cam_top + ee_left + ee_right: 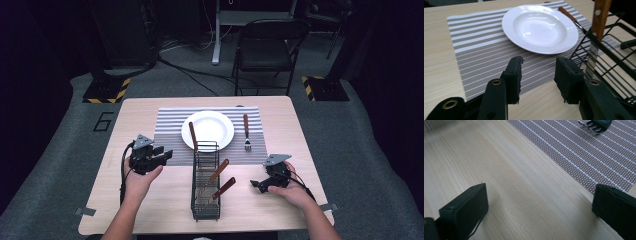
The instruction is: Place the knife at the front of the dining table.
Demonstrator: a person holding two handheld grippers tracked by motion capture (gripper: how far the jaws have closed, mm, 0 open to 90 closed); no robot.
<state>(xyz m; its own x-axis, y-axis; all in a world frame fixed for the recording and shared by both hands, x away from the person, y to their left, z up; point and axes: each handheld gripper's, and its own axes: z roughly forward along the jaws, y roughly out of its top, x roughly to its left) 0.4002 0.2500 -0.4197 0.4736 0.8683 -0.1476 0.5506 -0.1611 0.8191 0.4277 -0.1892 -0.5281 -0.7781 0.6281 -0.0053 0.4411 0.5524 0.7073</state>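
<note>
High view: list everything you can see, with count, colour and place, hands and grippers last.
table: one, light wood, centre.
placemat: one, grey with white stripes, far half of the table.
plate: one, white, on the placemat.
rack: one, black wire, near centre, its far end by the plate.
knives: three, brown handles; one upright at the rack's far end, two leaning in the rack.
fork: one, brown handle, on the placemat right of the plate.
chair: one, black, beyond the table.
hazard-striped bases: two, black and yellow, on the floor.
tape: grey pieces at the near table corners.
left gripper: black, fingers apart, nothing between them.
right gripper: black, open over bare table.
hands: two, one on each gripper.
</note>
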